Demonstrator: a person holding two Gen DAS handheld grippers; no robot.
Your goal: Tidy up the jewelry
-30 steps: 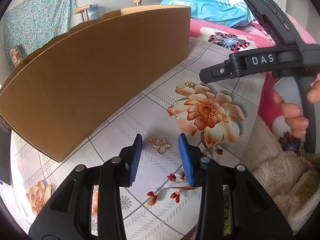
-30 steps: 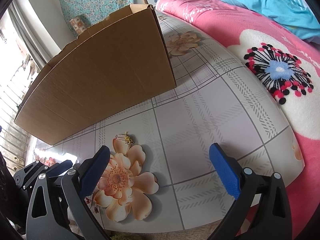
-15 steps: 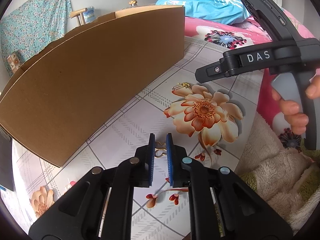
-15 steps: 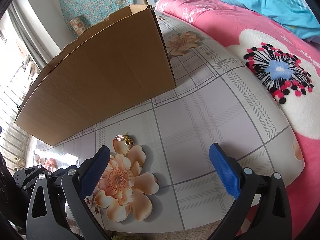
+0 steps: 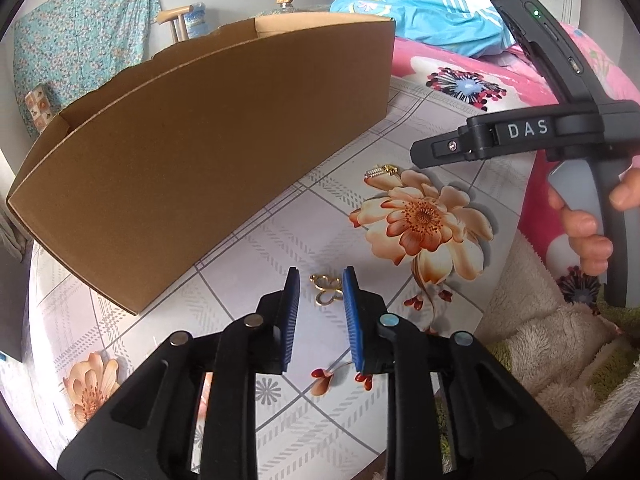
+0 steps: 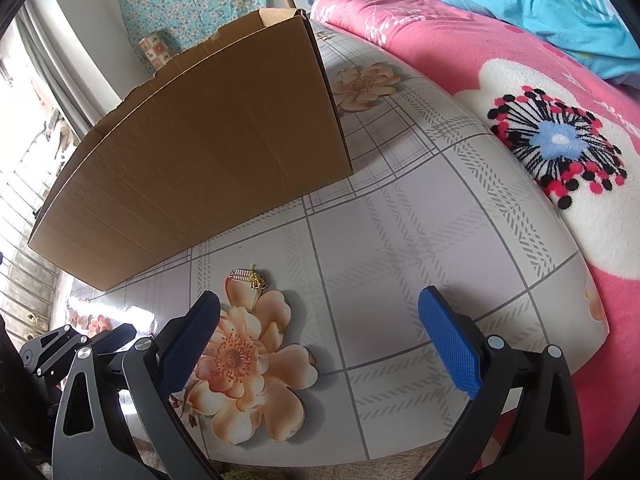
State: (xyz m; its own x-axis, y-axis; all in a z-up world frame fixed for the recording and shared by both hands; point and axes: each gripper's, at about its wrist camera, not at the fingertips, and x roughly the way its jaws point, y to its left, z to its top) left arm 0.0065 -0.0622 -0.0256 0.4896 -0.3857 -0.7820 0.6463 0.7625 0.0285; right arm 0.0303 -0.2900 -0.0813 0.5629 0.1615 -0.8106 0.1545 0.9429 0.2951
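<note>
Floral oilcloth covers the bench [image 6: 400,248], grey checks with big peach flowers printed on it, and a pink bed [image 6: 460,48] runs along its far side with a blue blanket [image 5: 436,16] piled on top. Big open cardboard box [image 5: 208,152] sits on the bench, filling the 10-to-12 o'clock part of both my views.

My left gripper [image 5: 320,292] is pointed down at a little gold butterfly charm [image 5: 326,290] lying flat on the cloth. The jaws on that one are narrow, they've just been opening a bit, and the charm sits in the gap between the blue pads [image 5: 290,312]. As far as I can tell neither pad presses on it, though the right pad is just beside one wing, so I'm not holding it.

My right gripper [image 6: 320,340] hovers over the bench with jaws wide, nothing between them but the printed flower and bare cloth. From the left camera you can see it at 2 o'clock with my hand [image 5: 588,220] wrapped round the handle.

Second piece, a gold clasp thing with a small comb-like silver part [image 6: 248,277], lies on the cloth at the top edge of the big flower, at about 11 o'clock from my right jaws, between them and the box. Can't make out what it is exactly, too small.
</note>
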